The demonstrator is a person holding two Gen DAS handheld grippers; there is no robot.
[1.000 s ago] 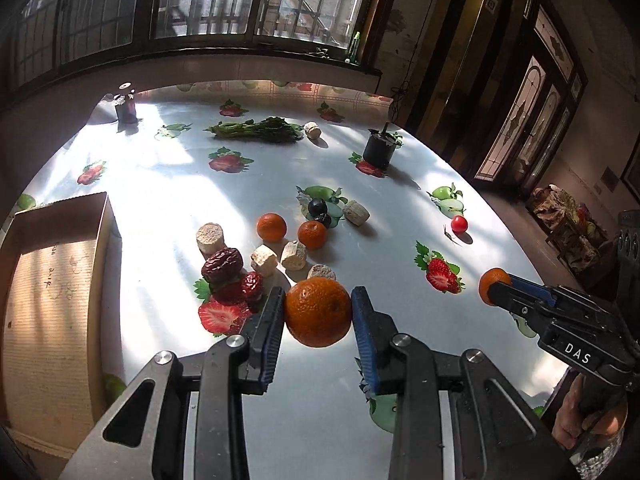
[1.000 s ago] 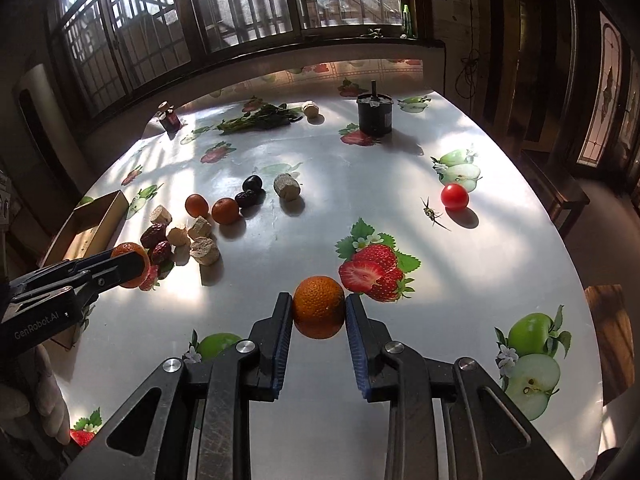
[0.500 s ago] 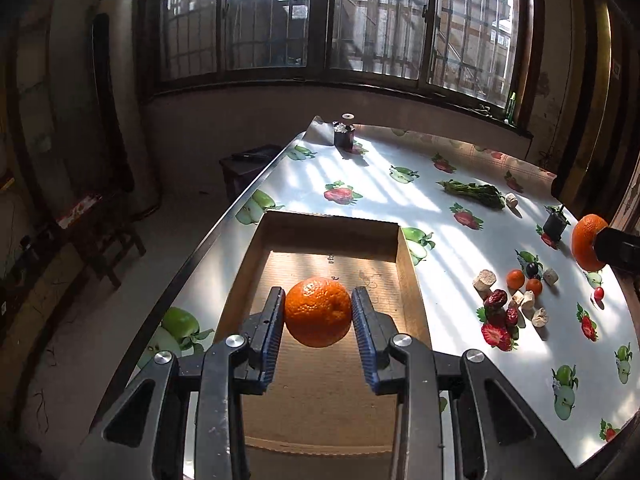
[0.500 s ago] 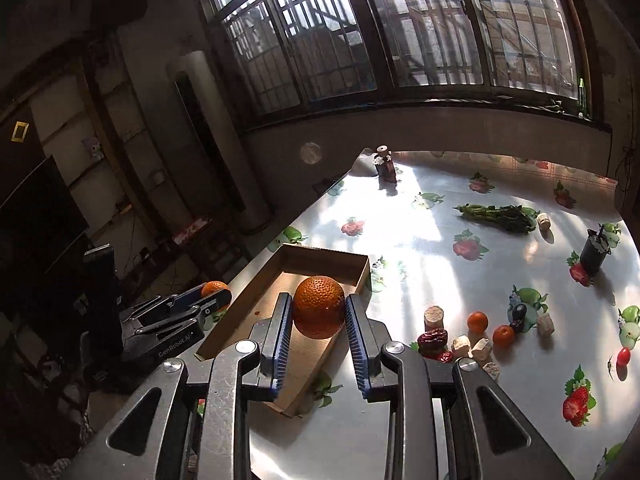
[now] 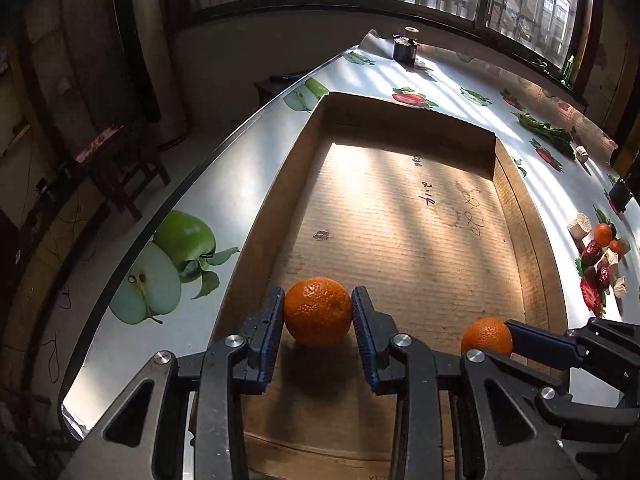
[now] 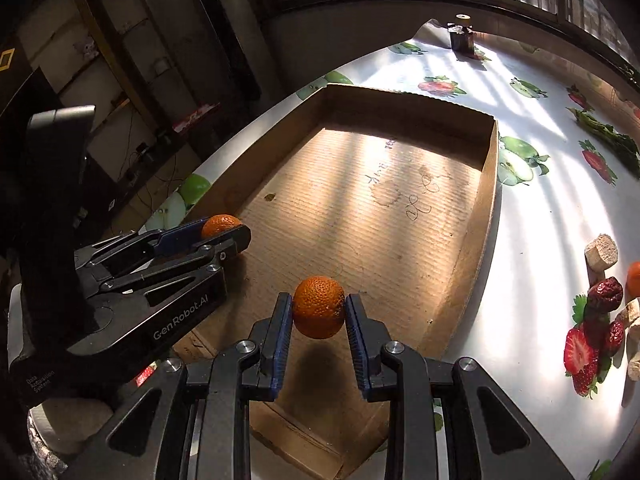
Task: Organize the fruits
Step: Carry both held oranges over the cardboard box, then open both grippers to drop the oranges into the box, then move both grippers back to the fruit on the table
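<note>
Both grippers have been carried from the fruit pile to the cardboard box (image 5: 400, 216). Its near end is overhung by the left gripper (image 5: 318, 312), clamped on an orange (image 5: 318, 310), and by the right gripper (image 6: 319, 307), clamped on a smaller orange (image 6: 319, 306).

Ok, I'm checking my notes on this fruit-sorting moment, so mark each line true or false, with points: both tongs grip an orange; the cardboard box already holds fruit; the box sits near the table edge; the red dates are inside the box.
1. Both tongs, left and right, each grip an orange (left orange, right orange): true.
2. The cardboard box already holds loose fruit: false, its floor is bare.
3. The box sits near the table edge: true.
4. The red dates are in the box: false, they lie on the tablecloth outside it.
</note>
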